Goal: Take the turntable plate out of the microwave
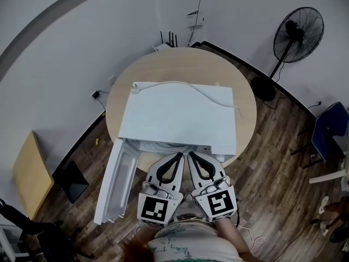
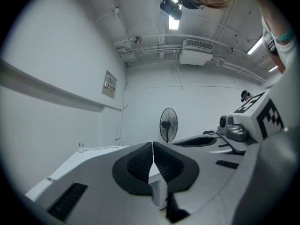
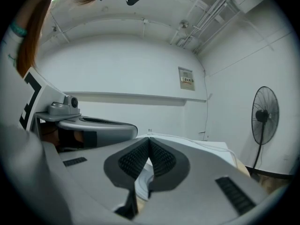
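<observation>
I hold my left gripper [image 1: 178, 155] and my right gripper [image 1: 191, 155] side by side at the near edge of the round wooden table [image 1: 246, 111]. Both point level at the open front of the white microwave [image 1: 180, 116]. The tips sit close together, just near of its mouth.

My left fingers [image 2: 140, 163] are clenched, the ribbed pads meeting at the tips with nothing between them. Only a corner of the microwave shows through the gap lower down. My right fingers [image 3: 161, 159] are clenched the same way on nothing.

Through the gap under my right pads I see a pale curved rim that I take for the turntable plate [image 3: 142, 182], lying in the microwave's mouth beyond my tips. I cannot tell more of it.

The door [image 1: 116, 182] hangs open to the near left. A white cable [image 1: 210, 97] trails across the microwave's top. A black standing fan [image 1: 298, 34] stands on the wooden floor at the far right.
</observation>
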Demonstrator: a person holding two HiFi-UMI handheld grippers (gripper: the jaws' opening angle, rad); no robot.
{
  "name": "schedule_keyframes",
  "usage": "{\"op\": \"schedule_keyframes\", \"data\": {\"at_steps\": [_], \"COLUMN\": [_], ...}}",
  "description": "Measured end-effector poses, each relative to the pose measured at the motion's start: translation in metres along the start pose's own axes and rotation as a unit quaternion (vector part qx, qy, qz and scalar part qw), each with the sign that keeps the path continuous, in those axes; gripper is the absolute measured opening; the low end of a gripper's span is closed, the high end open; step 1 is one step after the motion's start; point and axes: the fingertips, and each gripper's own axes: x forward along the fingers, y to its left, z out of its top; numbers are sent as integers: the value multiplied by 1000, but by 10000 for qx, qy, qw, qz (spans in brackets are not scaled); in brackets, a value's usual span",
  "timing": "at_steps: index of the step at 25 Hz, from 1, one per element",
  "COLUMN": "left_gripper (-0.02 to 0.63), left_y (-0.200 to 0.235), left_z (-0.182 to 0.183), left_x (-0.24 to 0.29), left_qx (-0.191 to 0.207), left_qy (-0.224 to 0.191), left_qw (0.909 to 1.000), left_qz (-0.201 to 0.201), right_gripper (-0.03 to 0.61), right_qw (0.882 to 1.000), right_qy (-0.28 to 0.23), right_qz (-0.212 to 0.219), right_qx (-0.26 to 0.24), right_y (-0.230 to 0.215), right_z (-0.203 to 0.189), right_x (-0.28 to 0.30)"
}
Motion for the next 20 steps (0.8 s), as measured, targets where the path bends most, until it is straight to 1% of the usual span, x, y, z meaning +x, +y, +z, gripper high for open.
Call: {"op": "schedule_keyframes", "data": {"at_steps": [4, 7, 12, 16, 20], "left_gripper": [17, 17, 17, 17, 17], "left_y": [13, 27, 52, 71, 88], "left_z": [7, 8, 7, -1, -4], "left_x": [11, 16, 18, 17, 16], "left_qx": [103, 148, 228, 90, -59], "left_qy": [-31, 4, 50, 84, 105], "left_qw": [9994, 9986, 9977, 9975, 9973], "left_qz": [-326, -511, -643, -702, -723], "right_gripper": [-9, -9, -9, -9, -9], "right_qw": [9994, 9986, 9976, 9962, 9956], "right_qy": [11, 48, 89, 173, 166], "right_qz": [-340, -512, -688, -853, -916], "right_qx": [42, 83, 87, 20, 86], "right_y": [-8, -8, -1, 3, 8], "right_z": [3, 3, 3, -1, 0], "right_x": [15, 30, 50, 60, 69]}}
